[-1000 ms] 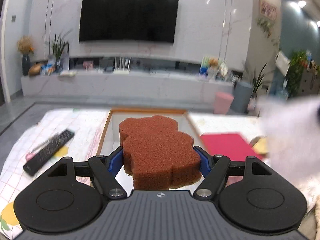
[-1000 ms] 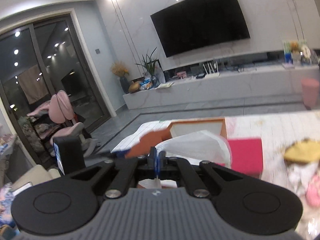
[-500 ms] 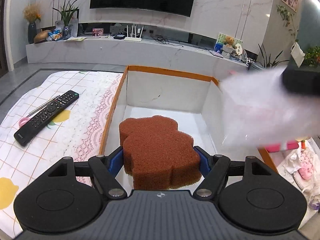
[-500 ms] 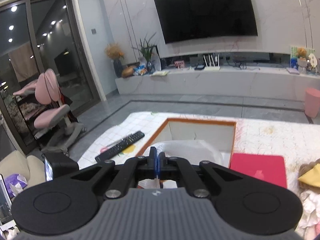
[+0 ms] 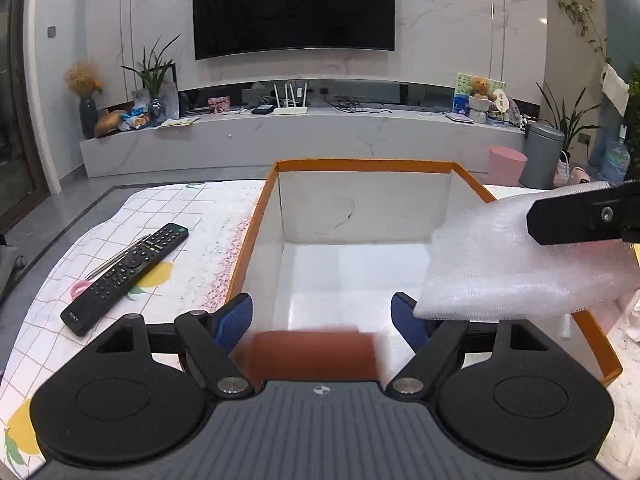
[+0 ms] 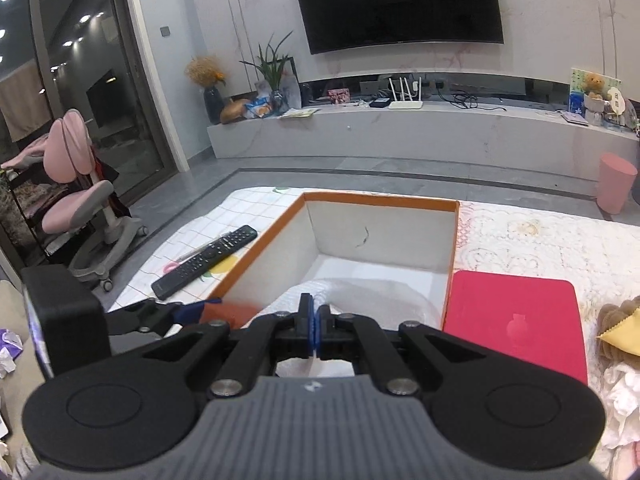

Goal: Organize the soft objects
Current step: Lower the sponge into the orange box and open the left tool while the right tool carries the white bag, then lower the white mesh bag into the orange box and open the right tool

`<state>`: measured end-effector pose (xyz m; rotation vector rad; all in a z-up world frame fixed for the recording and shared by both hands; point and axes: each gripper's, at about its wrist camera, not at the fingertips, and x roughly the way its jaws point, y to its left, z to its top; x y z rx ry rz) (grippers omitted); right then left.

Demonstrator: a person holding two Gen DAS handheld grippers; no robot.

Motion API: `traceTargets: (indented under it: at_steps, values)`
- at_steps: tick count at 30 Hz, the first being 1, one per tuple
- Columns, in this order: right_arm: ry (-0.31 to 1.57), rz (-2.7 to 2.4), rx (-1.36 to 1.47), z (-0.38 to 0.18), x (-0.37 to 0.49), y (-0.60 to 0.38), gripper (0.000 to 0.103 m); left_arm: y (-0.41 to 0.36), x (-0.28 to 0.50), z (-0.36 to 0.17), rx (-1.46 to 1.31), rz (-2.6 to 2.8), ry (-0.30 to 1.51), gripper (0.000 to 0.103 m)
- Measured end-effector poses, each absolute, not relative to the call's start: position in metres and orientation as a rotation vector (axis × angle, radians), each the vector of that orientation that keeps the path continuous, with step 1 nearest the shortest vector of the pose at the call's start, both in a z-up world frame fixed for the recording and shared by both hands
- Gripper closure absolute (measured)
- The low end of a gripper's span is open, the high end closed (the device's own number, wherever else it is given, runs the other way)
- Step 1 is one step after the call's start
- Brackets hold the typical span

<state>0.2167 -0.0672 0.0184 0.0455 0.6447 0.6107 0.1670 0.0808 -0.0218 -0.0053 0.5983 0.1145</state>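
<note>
My left gripper (image 5: 320, 312) hangs over the near end of the orange-rimmed white box (image 5: 360, 165), and its jaws are opening. The rust-brown sponge (image 5: 316, 354) is a blur low between the blue pads, touching neither. In the right wrist view the same sponge (image 6: 230, 314) shows at the box's near left corner, beside the left gripper (image 6: 176, 310). My right gripper (image 6: 315, 320) is shut on a white bubble-textured sheet (image 6: 360, 292) and holds it above the box (image 6: 380, 200). From the left, that sheet (image 5: 500, 272) drapes over the box's right wall.
A black remote (image 5: 128, 272) lies on the checked cloth left of the box, with something pink beside it. A flat red pad (image 6: 516, 320) sits right of the box. Beyond that are a yellow cloth (image 6: 624, 328) and other soft things.
The left jaws have spread and let go of the sponge, which has dropped low toward the box. The right gripper has carried the white sheet leftward and lower, over the box.
</note>
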Motion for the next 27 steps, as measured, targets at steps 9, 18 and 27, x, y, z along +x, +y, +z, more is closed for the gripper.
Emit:
traceTargets:
  at_steps: [9, 18, 27]
  values:
    - [0.654, 0.583, 0.017, 0.017, 0.224, -0.061, 0.103, 0.099, 0.156, -0.009, -0.135, 0.079, 0.568, 0.005]
    - [0.579, 0.618, 0.009, 0.047, 0.234, -0.039, 0.103, 0.104, 0.151, -0.010, -0.132, 0.044, 0.560, 0.005]
    - [0.758, 0.704, -0.038, 0.024, 0.286, -0.016, 0.103, 0.113, 0.150, -0.010, -0.166, 0.015, 0.539, 0.005]
